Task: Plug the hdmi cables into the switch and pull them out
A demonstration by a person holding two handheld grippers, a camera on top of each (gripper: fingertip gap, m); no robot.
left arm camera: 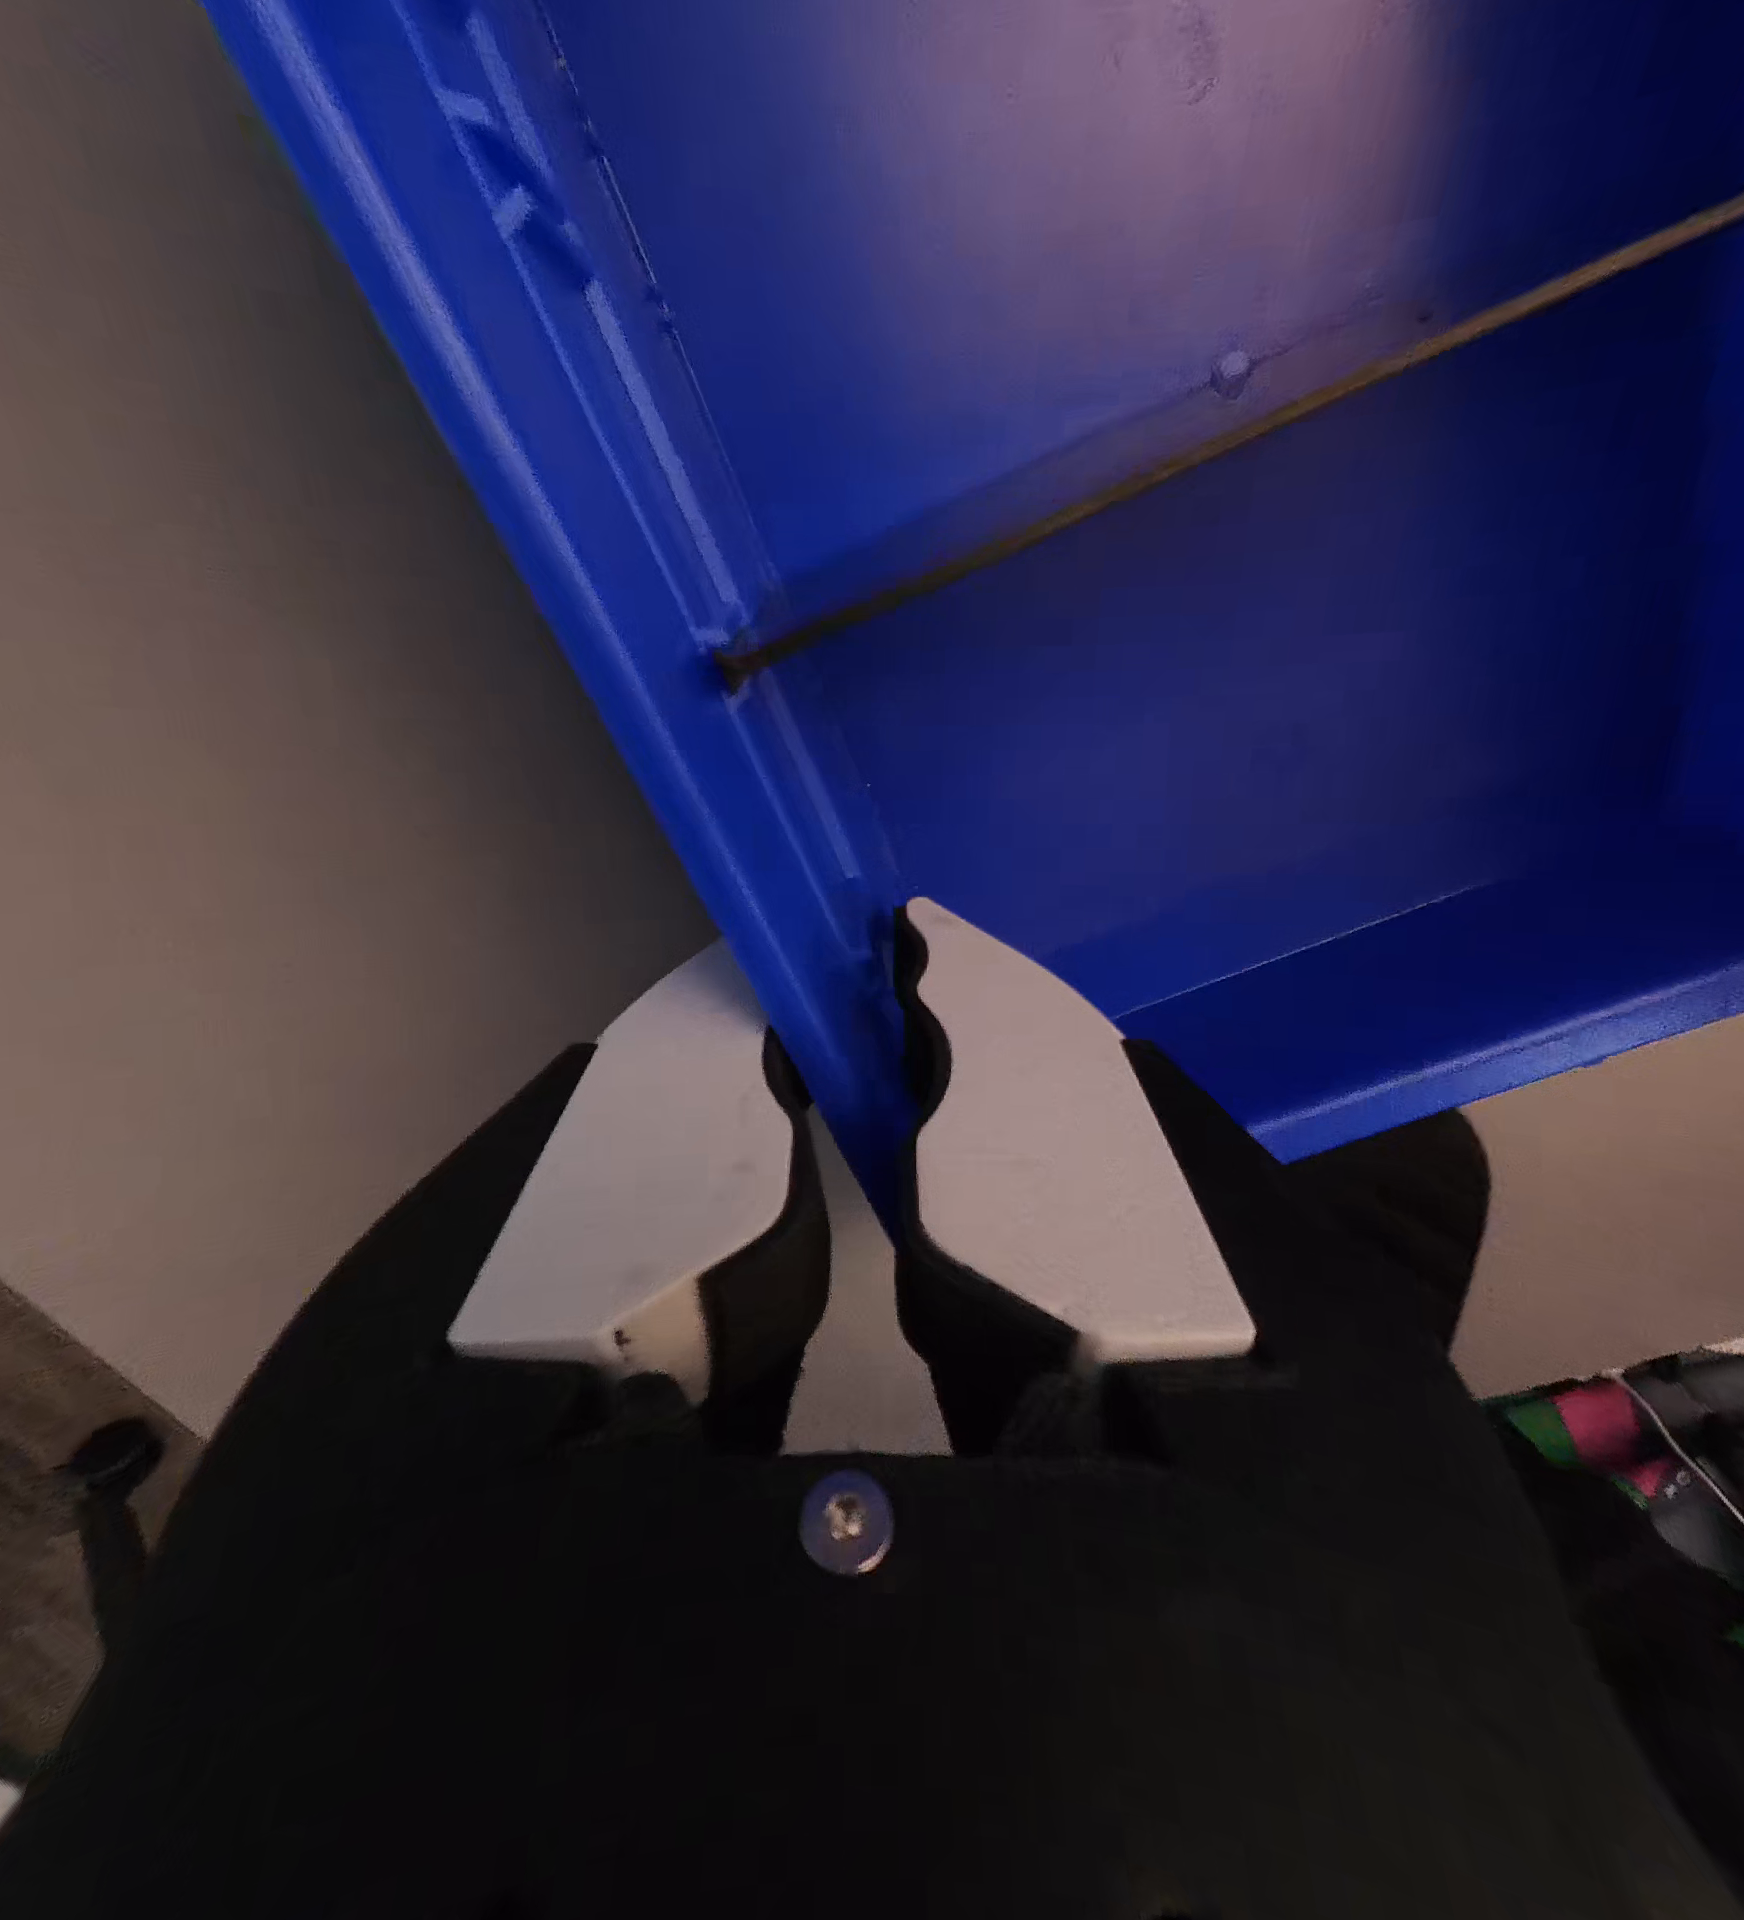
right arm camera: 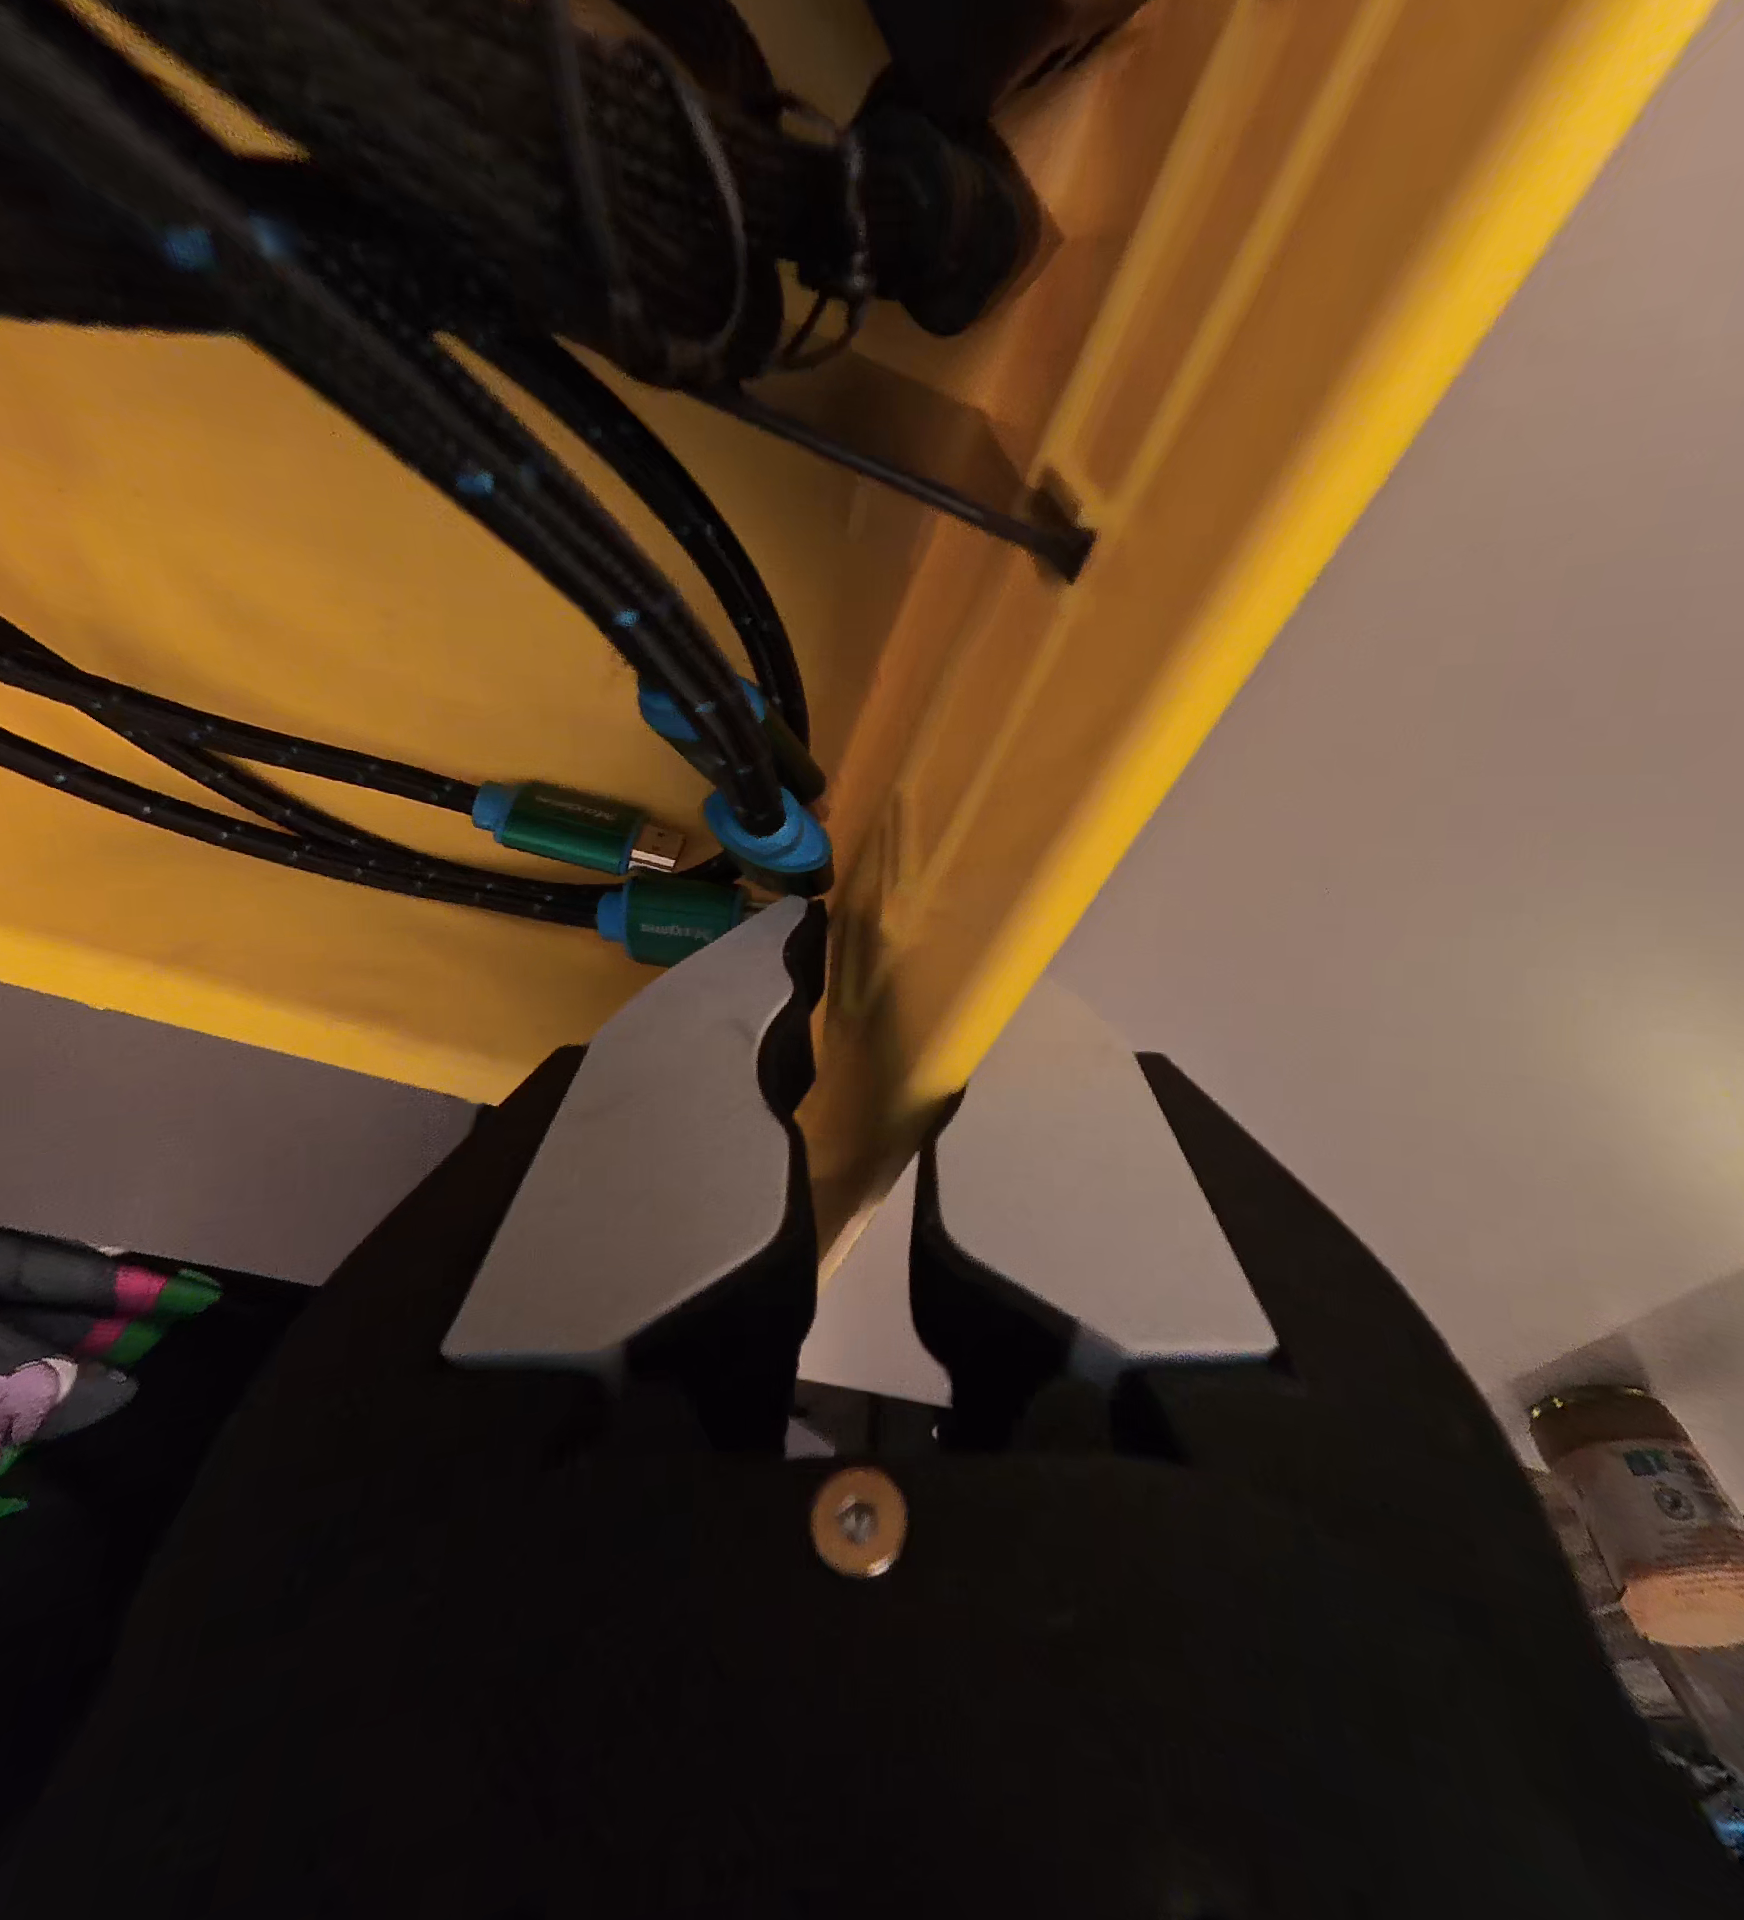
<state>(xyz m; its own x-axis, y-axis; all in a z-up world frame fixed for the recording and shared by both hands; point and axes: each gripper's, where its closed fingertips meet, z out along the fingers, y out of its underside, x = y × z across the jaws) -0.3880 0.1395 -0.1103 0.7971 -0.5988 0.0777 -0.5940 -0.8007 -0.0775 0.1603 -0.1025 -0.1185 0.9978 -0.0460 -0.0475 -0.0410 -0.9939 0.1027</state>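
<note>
In the left wrist view my left gripper [left arm camera: 852, 1049] is shut on the near rim of an empty blue plastic bin [left arm camera: 1263, 644], one finger inside and one outside the wall. In the right wrist view my right gripper [right arm camera: 873, 1023] is shut on the rim of a yellow bin [right arm camera: 1138, 582]. Several black braided HDMI cables [right arm camera: 348, 748] lie inside the yellow bin, with teal and blue plugs [right arm camera: 567, 826] bunched near my inner fingertip. A dark bundle [right arm camera: 639, 208] lies deeper in the bin. No switch is in view.
A thin dark rod [left arm camera: 1263, 416] crosses the blue bin. A pale tabletop [left arm camera: 172, 623] lies under both bins. A colourful patterned fabric [left arm camera: 1699, 1455] sits at the near edge, also in the right wrist view [right arm camera: 6, 1371]. A brown cylindrical container [right arm camera: 1678, 1538] lies at lower right.
</note>
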